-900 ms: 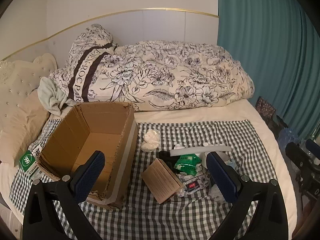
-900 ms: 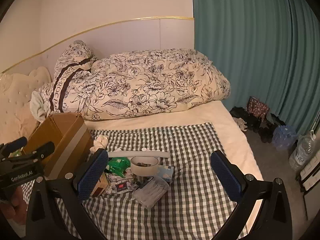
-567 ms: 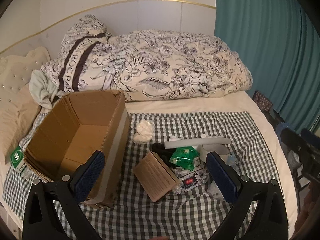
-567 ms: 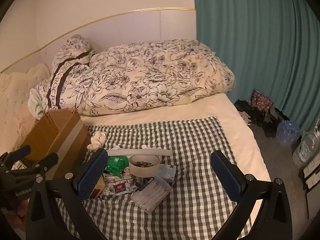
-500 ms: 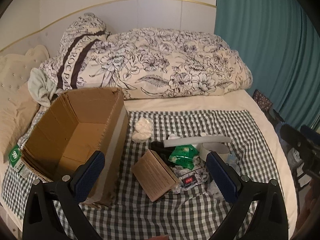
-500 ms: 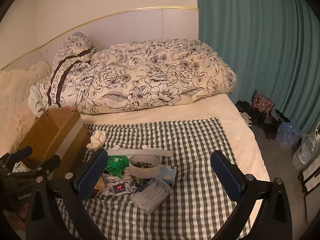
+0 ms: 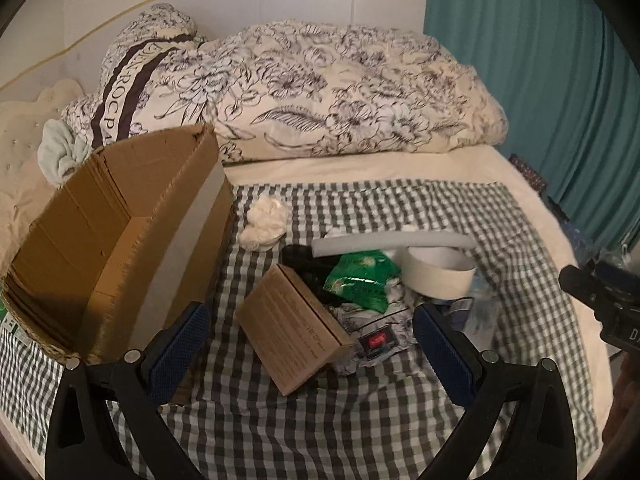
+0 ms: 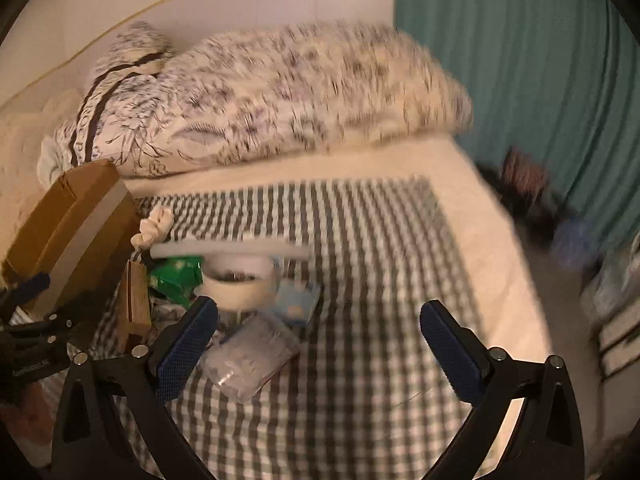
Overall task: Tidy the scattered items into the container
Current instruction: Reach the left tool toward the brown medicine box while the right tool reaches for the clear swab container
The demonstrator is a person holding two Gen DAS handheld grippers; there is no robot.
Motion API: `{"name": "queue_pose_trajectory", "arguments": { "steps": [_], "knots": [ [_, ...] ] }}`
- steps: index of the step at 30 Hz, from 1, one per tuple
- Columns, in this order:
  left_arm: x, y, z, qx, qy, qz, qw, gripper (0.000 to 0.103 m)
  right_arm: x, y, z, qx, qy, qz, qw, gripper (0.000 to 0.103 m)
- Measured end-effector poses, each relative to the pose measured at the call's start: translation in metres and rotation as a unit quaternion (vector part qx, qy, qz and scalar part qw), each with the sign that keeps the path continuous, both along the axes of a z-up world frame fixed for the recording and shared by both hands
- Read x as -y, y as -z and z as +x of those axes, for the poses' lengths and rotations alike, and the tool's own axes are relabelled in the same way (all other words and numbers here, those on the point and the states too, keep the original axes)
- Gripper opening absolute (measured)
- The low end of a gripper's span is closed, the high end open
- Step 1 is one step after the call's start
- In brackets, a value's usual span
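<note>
Here my left gripper (image 7: 310, 344) hangs above the checked cloth (image 7: 360, 420) with its jaws spread wide and nothing between the blue pads (image 7: 178, 346). The small brown carton (image 7: 294, 330) lies just beyond the gap between my left fingers, tilted on one edge. The big cardboard box (image 7: 116, 240) sits past my left-hand finger, open at the top, with bare cardboard showing inside. Ahead of the right-hand finger lies the heap: a green packet (image 7: 362, 278), a white bowl (image 7: 438, 274), a long pale foam strip (image 7: 394, 243) lying across the bowl's far rim, and a small card with a red patch (image 7: 378, 342) close to that finger's tip. A crumpled white cloth (image 7: 264, 222) rests farther off, near the box's long side.

My right gripper (image 8: 318, 342) also stands wide open, holding nothing; its view is blurred. A clear plastic case (image 8: 250, 356) lies just inside its left-hand finger, on the checks. The bowl (image 8: 236, 284) and a pale blue pack (image 8: 296, 302) sit just beyond that fingertip, the green packet (image 8: 176, 276) farther left. The box (image 8: 72, 232) stands far to the left of these fingers, beside my other gripper (image 8: 36, 344). Between the right pads I see only the cloth (image 8: 360, 280).

A floral duvet (image 7: 320, 96) is heaped at the far side, and a teal curtain (image 7: 540, 60) hangs to the right.
</note>
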State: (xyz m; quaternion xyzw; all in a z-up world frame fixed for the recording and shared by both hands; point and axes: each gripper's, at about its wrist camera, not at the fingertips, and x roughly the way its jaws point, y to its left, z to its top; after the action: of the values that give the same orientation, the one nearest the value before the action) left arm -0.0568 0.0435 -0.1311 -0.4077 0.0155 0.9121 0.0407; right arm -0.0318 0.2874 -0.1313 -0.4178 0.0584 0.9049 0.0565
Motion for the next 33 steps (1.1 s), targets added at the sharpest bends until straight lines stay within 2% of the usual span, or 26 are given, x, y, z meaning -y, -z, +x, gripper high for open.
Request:
{"name": "queue_pose_trajectory", "arguments": {
  "steps": [5, 10, 15, 20, 26, 28, 31, 33],
  "knots": [
    [0.001, 0.026, -0.010, 0.022, -0.022, -0.013, 0.9994, 0.103, 0.007, 0.028, -0.011, 0.021, -0.013, 0.003, 1.000, 0.098],
    [0.003, 0.044, -0.017, 0.024, -0.045, -0.028, 0.9983, 0.103, 0.023, 0.048, -0.021, 0.050, -0.037, -0.002, 0.998, 0.098],
    [0.005, 0.059, -0.023, 0.028, -0.063, -0.040, 0.9968, 0.103, 0.052, 0.063, -0.028, 0.071, -0.067, 0.035, 0.995, 0.098],
    [0.006, 0.072, -0.032, 0.039, -0.068, -0.041, 0.9961, 0.103, 0.066, 0.084, -0.034, 0.101, -0.056, 0.079, 0.990, 0.098],
    [-0.008, 0.087, -0.039, 0.044, -0.057, -0.063, 0.9953, 0.103, 0.068, 0.092, -0.038, 0.112, -0.051, 0.074, 0.990, 0.098],
    [-0.009, 0.095, -0.042, 0.053, -0.067, -0.071, 0.9938, 0.103, 0.068, 0.097, -0.040, 0.121, -0.047, 0.070, 0.989, 0.098],
    [0.001, 0.101, -0.046, 0.061, -0.082, -0.057, 0.9931, 0.103, 0.068, 0.103, -0.043, 0.130, -0.040, 0.063, 0.989, 0.098],
    [0.005, 0.102, -0.047, 0.057, -0.088, -0.069, 0.9921, 0.103, 0.066, 0.105, -0.044, 0.134, -0.038, 0.060, 0.988, 0.098]
  ]
}}
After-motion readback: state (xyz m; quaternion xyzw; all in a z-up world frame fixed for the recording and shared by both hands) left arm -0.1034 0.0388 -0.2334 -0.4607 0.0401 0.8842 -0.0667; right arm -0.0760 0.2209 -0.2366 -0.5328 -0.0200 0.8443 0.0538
